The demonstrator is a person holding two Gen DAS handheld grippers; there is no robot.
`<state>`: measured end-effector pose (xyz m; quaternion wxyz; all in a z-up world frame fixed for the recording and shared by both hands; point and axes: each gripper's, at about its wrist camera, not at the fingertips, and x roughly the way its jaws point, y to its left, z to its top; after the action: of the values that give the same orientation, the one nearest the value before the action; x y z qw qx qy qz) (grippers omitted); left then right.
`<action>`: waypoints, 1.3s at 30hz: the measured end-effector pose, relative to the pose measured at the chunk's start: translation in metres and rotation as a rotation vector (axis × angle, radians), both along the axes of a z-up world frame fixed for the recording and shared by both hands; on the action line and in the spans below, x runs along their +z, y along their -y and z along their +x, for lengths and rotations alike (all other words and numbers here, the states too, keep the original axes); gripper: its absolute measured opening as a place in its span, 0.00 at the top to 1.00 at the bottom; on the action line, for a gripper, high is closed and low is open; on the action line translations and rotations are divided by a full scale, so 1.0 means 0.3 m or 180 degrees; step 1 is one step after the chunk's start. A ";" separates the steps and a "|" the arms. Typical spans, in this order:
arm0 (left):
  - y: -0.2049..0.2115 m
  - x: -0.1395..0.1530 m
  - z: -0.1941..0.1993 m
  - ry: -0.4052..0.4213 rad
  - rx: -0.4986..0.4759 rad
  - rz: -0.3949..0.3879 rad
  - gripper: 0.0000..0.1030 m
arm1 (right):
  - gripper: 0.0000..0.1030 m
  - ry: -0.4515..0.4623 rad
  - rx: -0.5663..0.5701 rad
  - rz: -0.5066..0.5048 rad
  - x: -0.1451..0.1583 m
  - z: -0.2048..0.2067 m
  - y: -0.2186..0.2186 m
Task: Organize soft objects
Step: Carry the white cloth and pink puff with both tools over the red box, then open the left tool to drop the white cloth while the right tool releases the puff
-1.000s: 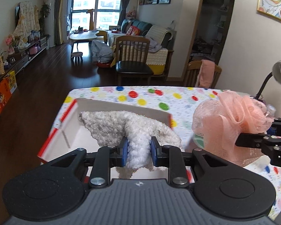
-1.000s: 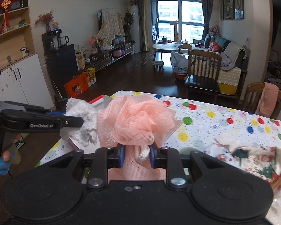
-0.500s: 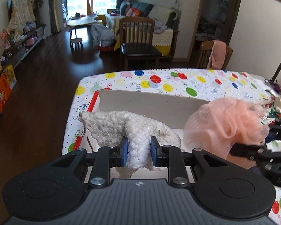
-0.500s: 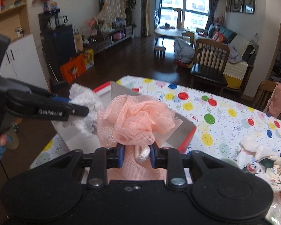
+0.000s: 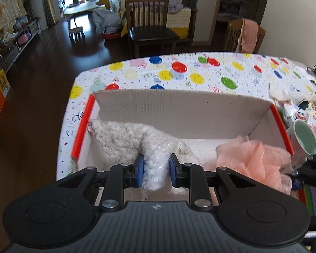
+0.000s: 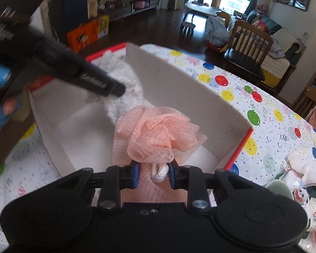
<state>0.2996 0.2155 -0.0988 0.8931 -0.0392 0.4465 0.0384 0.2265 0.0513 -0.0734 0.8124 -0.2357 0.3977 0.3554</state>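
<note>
Grippers both tilt steeply down into the cardboard box [image 5: 185,113] at the table's [image 5: 200,71] near-left corner. Left gripper [image 5: 156,169] is clamped on a white fluffy cloth [image 5: 132,139], which drapes to the box's left wall. Right gripper [image 6: 153,174] is clamped on a peach mesh pouf [image 6: 158,132] w/ its white cord loop btwn the pads, at the box's right end. Pouf hides the box floor under it; can't tell if either item rests there. Left gripper in right view is blurred, its tip cut off by cloth. Green cup [image 5: 305,137] sits just beside the box's right wall.
</note>
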 end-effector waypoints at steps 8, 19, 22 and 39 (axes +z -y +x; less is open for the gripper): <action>0.015 -0.082 0.077 -0.0272 -0.0082 -0.0043 0.77 | 0.72 -0.0108 -0.0001 -0.0126 -0.038 -0.002 -0.017; 0.025 -0.138 0.099 -0.0533 -0.0058 -0.0059 0.74 | 0.60 -0.0187 -0.0092 -0.0101 -0.038 0.016 -0.023; 0.024 -0.141 0.096 -0.0545 -0.0038 -0.0076 0.72 | 0.52 -0.0204 -0.0122 -0.0046 -0.032 0.022 -0.015; 0.010 -0.093 0.040 -0.0426 0.0103 -0.0181 0.72 | 0.25 -0.0114 -0.0173 0.0343 0.083 -0.023 0.063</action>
<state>0.3115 0.2125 -0.1268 0.8590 -0.0691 0.5054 0.0426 0.2196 0.0324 -0.0484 0.8260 -0.1743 0.3987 0.3582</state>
